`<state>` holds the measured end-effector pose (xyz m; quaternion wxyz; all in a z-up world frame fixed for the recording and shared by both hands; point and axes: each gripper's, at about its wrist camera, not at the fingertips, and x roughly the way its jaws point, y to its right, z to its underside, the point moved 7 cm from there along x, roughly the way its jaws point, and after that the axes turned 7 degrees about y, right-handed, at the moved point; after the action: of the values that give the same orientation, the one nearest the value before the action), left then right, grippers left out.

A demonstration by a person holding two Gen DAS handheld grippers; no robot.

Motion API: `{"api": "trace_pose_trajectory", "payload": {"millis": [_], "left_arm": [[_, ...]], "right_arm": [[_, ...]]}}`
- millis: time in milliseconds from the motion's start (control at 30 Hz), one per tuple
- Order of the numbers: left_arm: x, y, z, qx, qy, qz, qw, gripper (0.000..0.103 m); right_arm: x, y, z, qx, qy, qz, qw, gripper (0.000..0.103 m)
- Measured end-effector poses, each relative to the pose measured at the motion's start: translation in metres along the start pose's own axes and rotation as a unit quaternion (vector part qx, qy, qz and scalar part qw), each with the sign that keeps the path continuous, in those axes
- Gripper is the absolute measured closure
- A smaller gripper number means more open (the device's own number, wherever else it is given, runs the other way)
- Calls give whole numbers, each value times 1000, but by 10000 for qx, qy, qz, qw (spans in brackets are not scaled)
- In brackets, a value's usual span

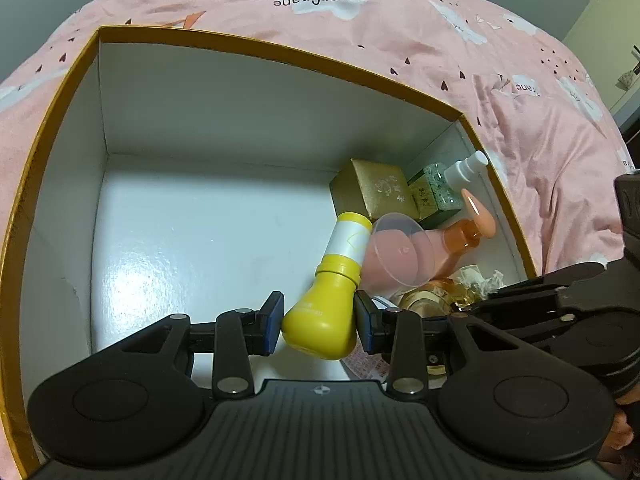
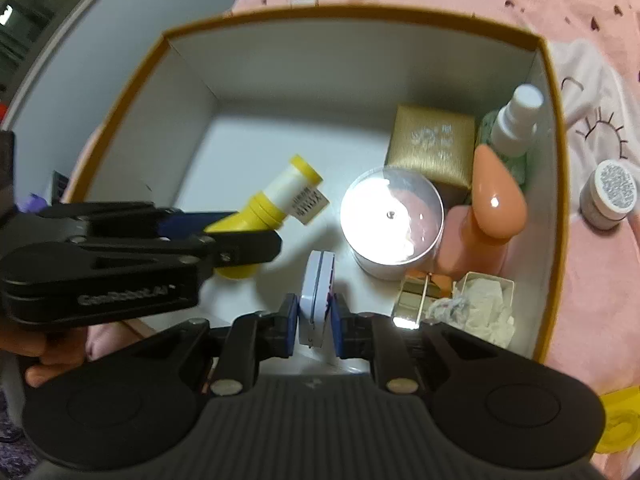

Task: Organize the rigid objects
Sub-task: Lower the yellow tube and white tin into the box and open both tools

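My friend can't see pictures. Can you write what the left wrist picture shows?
The left gripper holds a yellow bottle by its fat end, inside a big white box with gold edges. A gold box and pink bottle crowd the right corner.

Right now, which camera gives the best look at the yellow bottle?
The left wrist view: the yellow bottle shows whole, its base gripped in the left tool. In the right wrist view the left tool covers its base; only cap, neck and label show.

Black left gripper point(image 1: 319, 322) and right gripper point(image 2: 314, 317), blue pads, silver screws.
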<state>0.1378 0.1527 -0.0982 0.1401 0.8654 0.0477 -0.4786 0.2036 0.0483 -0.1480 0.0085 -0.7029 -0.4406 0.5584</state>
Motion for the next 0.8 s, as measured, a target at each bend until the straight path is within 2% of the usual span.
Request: {"api": "trace_pose_trajectory", "payload": {"millis": [333, 400, 700, 800], "left_arm": [[3, 3, -2, 75, -132, -4, 9999, 61], [5, 3, -2, 89, -193, 6, 9998, 61], [12, 6, -1, 285, -599, -174, 9976, 61], [16, 6, 3, 133, -824, -136, 9964, 61]], "right_arm": [[3, -7, -7, -419, -38, 436, 9982, 85], [-1, -8, -9, -552, 72, 582, 9968, 80], [-34, -2, -22, -624, 753, 661, 9930, 80], [-47, 5, -20, -480, 942, 610, 9925, 79]]}}
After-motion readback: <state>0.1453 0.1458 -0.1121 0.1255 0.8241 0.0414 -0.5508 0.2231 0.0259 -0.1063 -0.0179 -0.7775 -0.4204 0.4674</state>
